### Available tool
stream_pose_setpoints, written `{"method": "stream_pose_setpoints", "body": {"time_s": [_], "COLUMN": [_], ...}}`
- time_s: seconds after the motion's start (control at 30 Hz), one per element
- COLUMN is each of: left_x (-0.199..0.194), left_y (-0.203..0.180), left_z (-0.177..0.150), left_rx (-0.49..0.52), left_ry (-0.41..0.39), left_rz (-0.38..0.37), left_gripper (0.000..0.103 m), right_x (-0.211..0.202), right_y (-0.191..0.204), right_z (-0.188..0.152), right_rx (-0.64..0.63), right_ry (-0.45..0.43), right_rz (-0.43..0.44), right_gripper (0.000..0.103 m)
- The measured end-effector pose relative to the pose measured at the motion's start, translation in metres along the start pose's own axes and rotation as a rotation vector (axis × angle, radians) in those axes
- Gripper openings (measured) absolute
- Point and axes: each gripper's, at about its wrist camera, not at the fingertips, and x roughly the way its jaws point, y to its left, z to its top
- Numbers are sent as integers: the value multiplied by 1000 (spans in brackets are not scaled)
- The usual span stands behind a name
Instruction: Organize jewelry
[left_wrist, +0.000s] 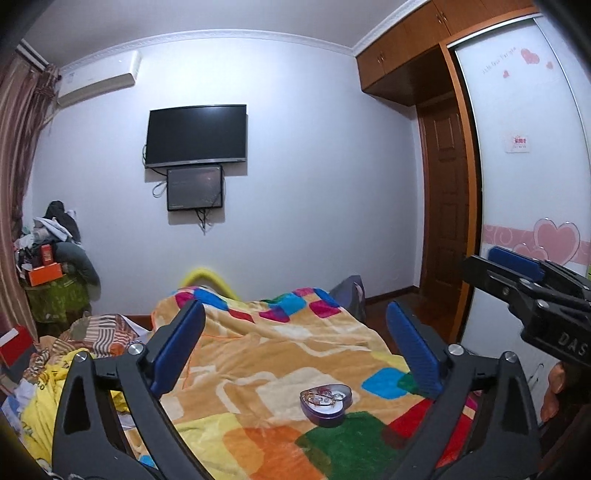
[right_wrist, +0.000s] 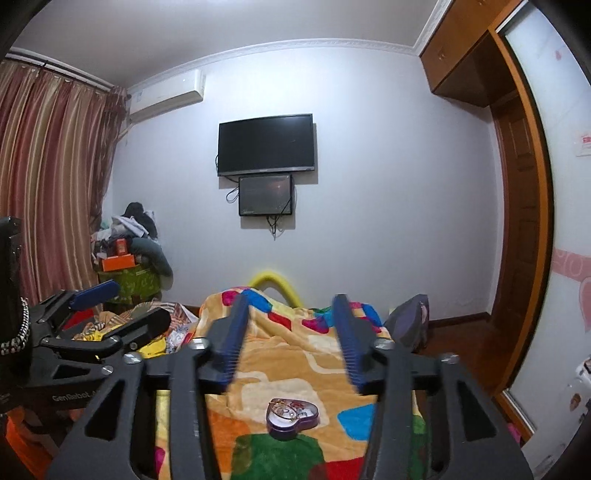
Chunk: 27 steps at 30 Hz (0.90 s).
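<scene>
A purple heart-shaped tin (left_wrist: 327, 404) holding jewelry, with no lid on it, rests on the colourful patchwork blanket (left_wrist: 258, 354) that covers the bed. My left gripper (left_wrist: 294, 309) is held level above the blanket, behind and over the tin. Its blue pads are spread wide and nothing is between them. In the right wrist view the same tin (right_wrist: 291, 417) sits low between the arms of my right gripper (right_wrist: 291, 301), which is open and empty, well above the tin. Each gripper appears at the edge of the other's view: the right gripper (left_wrist: 491, 260) and the left gripper (right_wrist: 127, 306).
A heap of clothes and bedding (left_wrist: 74, 354) lies left of the blanket. A green bin with orange boxes (right_wrist: 125, 269) stands in the far corner by the curtains (right_wrist: 48, 184). A television (left_wrist: 195, 134) hangs on the far wall. A wardrobe with a sliding door (left_wrist: 524, 184) borders the bed on the right.
</scene>
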Motion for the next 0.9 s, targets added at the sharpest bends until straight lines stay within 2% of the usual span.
{"method": "stream_pose_setpoints", "body": {"time_s": [0.1, 0.17, 0.33, 0.9], "left_x": [-4, -7, -10, -9], "left_y": [4, 5, 4, 4], "left_z": [-1, -3, -7, -12], "left_rx": [-21, -28, -25, -45], "left_ry": [-2, 5, 11, 27], "left_rz": [1, -6, -4, 0], "left_gripper": [101, 101, 101, 101], "right_x": [-7, -9, -10, -15], "right_y": [2, 5, 13, 6], "right_z": [0, -1, -3, -13], "right_rx": [3, -16, -60, -37], "right_ry": [-19, -26, -22, 8], "right_rz": [-24, -38, -46, -35], "right_gripper": [75, 82, 83, 83]}}
